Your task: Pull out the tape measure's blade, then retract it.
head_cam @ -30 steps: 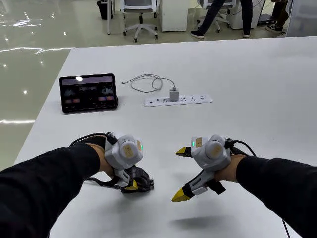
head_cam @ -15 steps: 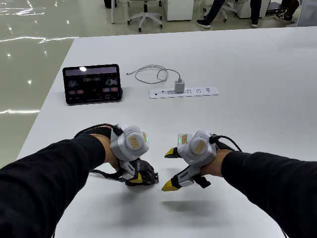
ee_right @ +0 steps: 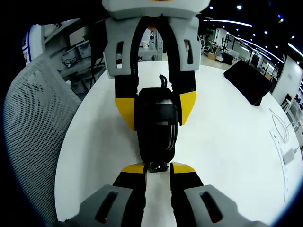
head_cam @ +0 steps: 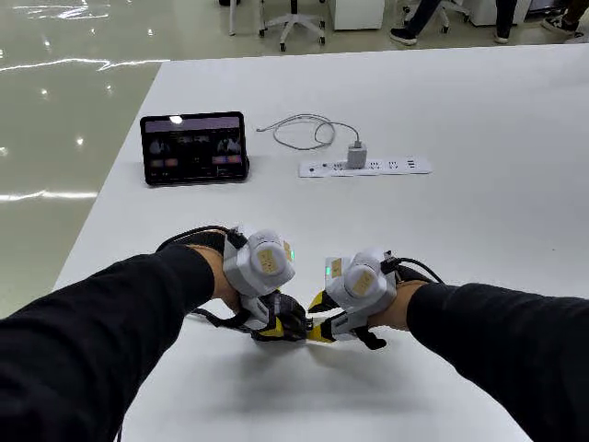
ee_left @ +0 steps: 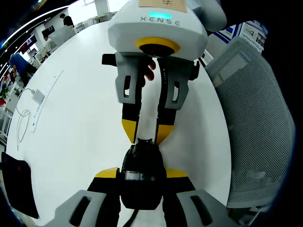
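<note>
At the near end of the table [head_cam: 479,230], closer to its left edge, the left gripper [head_cam: 270,328] clamps the black tape measure [head_cam: 289,316] by its sides. The right gripper [head_cam: 318,330], facing it, pinches the blade tip [ee_right: 157,166] at the case's mouth. Toward the far edge lie a tablet [head_cam: 194,147] and a power strip [head_cam: 363,167].

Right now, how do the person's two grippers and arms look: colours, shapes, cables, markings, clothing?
Both the left gripper and the right gripper have rounded pale grey bodies, grey-and-black fingers with yellow tips, and a green light. The right one carries the marking XENSE near a yellow ring. Black cables run from each. Both arms wear long black sleeves.
</note>
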`<state>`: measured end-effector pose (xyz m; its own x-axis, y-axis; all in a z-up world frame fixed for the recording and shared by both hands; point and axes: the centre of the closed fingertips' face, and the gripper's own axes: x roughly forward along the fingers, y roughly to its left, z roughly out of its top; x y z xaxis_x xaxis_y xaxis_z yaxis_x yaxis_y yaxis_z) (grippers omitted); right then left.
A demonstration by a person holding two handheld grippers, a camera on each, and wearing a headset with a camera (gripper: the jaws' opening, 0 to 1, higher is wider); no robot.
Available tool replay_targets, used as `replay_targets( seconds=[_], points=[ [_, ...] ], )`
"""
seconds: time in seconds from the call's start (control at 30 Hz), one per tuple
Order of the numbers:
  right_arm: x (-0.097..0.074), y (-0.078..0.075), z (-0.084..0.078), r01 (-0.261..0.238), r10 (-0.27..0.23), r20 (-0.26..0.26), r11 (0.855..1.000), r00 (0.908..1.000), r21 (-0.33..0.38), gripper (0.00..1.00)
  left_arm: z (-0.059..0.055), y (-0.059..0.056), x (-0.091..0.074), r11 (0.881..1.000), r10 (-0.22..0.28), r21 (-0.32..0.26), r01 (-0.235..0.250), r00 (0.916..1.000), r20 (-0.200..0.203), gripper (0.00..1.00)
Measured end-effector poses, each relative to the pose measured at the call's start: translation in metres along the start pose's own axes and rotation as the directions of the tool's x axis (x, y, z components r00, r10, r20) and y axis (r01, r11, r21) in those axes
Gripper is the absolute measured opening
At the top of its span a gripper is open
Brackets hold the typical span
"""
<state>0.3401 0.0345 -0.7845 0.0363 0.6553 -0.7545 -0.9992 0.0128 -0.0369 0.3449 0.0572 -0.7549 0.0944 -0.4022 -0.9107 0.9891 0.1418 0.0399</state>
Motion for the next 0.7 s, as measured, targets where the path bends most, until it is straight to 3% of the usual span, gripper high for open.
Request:
replay_targets(
  seconds=[0.13,0.4,0.7],
  points=[
    [0.0014,-0.0006,-0.0012,-0.009,0.009,-0.007,1.000,0.9999,0.010,0.12,-0.0002,-0.0009,0.0003,1.000,-0.001,-0.007,0.001,1.0000,0.003,0.30],
    [0.0030,0.0006,-0.0024,-0.016,0.013,-0.047,0.997,0.9988,-0.071,0.10,-0.0010,-0.0013,0.0009,1.000,-0.007,-0.019,0.007,1.0000,-0.002,0.30],
    [0.0005,0.0010,-0.0049,-0.020,0.016,-0.061,0.998,0.9980,-0.066,0.08,-0.0005,-0.0015,0.0008,0.999,-0.005,-0.031,0.005,1.0000,0.008,0.31]
  ],
)
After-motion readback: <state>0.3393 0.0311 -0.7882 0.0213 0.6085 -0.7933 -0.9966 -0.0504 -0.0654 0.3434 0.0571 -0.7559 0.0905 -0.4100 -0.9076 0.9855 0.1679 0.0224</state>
